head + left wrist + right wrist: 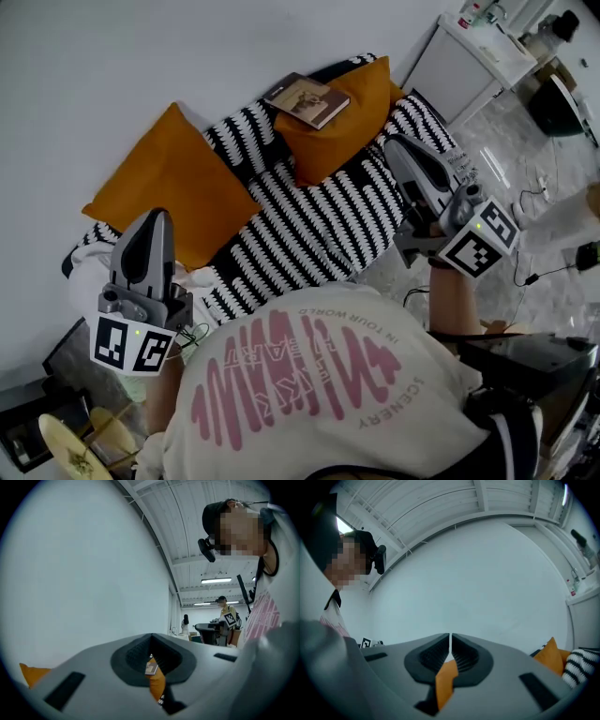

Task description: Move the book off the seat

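Observation:
A brown book (307,99) lies flat on top of the right-hand orange cushion (349,127), which leans at the back of a sofa with a black-and-white striped cover (309,220). A second orange cushion (173,187) stands to its left. My left gripper (157,217) hovers in front of the sofa's left end, shut and holding nothing. In the left gripper view, the book (151,668) and its cushion show through the slot below the closed left gripper (151,637). My right gripper (396,143) is near the sofa's right end, short of the book, also shut and holding nothing. The right gripper view shows the right gripper (450,635) with an orange cushion behind it.
A white cabinet (469,58) stands right of the sofa, with cables (536,192) on the pale floor beside it. Dark frames and a yellow disc (67,450) lie at the lower left. A plain white wall is behind the sofa. People (226,609) stand far off.

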